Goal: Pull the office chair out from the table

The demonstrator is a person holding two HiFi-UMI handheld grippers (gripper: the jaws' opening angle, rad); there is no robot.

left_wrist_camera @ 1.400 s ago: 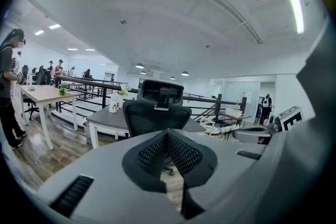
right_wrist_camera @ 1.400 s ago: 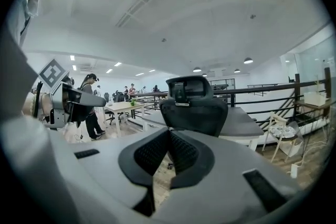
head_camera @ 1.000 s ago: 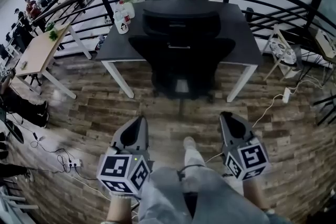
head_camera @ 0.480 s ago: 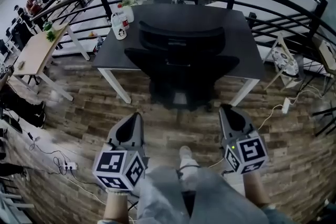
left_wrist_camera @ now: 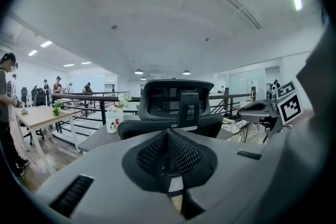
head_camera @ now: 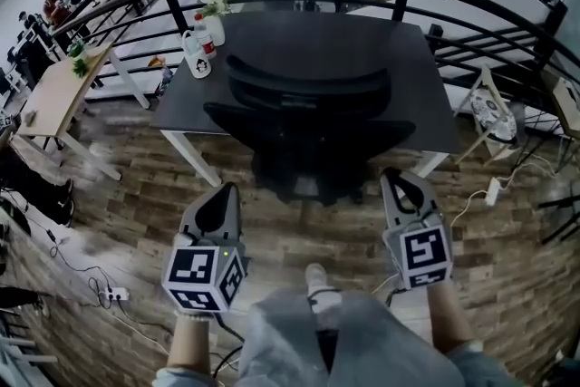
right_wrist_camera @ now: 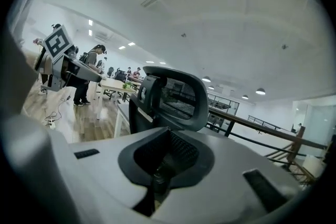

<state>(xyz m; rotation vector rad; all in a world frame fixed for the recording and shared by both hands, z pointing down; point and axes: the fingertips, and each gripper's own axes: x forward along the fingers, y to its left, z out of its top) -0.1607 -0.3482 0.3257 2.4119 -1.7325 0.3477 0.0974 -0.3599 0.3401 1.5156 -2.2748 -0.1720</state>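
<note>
Black mesh office chair [head_camera: 308, 104] is tucked in at the dark rectangular table [head_camera: 403, 41], backrest towards the person. Left gripper [head_camera: 220, 195] and right gripper [head_camera: 400, 181] flank it just short, jaws pinched together on nothing, probably lining up a grab. White plastic jug [head_camera: 193, 54] sits on the table's left corner, no idea what's inside.

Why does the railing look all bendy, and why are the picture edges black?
Head view: the wide-angle lens bends the railing into an arc. Left gripper view: black round border, office chair sharp. Right gripper view: same black corners, and the office chair looks tilted.
</note>
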